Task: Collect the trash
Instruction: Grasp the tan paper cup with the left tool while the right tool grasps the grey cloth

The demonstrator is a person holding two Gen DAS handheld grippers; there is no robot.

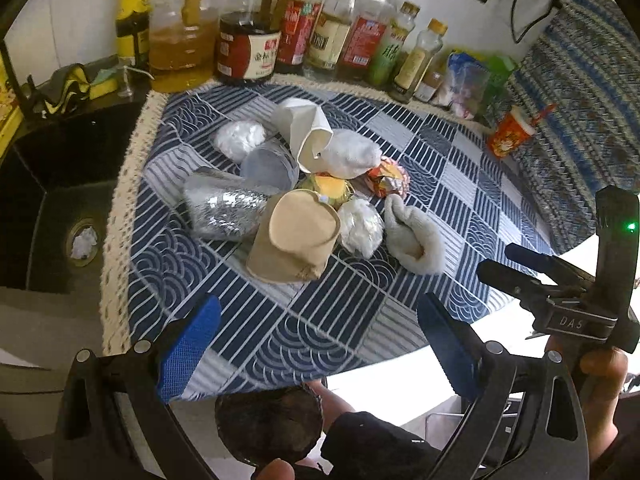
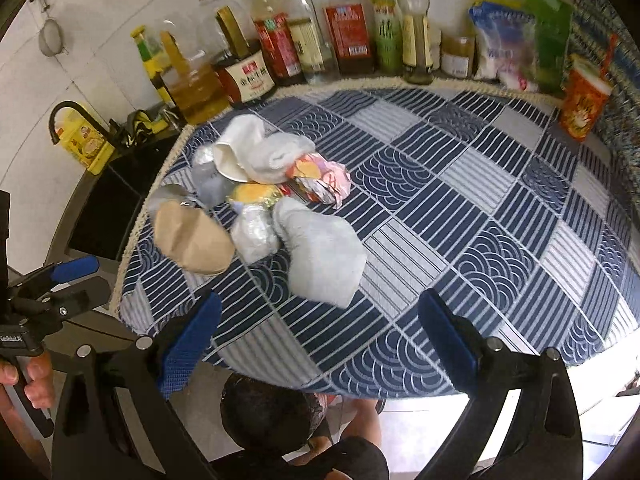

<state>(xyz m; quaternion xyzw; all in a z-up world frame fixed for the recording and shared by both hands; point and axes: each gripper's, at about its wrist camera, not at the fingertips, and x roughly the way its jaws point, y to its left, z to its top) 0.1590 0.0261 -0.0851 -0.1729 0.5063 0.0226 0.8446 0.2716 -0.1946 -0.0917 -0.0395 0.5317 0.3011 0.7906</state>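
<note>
A pile of trash lies on the blue patterned cloth: a crushed tan paper cup, silver foil, a white paper cup, a clear plastic cup, white wads, a yellow wrapper, an orange wrapper and a grey sock-like cloth. My left gripper is open and empty, short of the tan cup. My right gripper is open and empty, near the grey cloth and tan cup. The right gripper also shows in the left wrist view.
Bottles of oil and sauce line the back wall. Snack bags and an orange cup stand at back right. A black sink with a white wad in its drain lies left. A person's head shows below.
</note>
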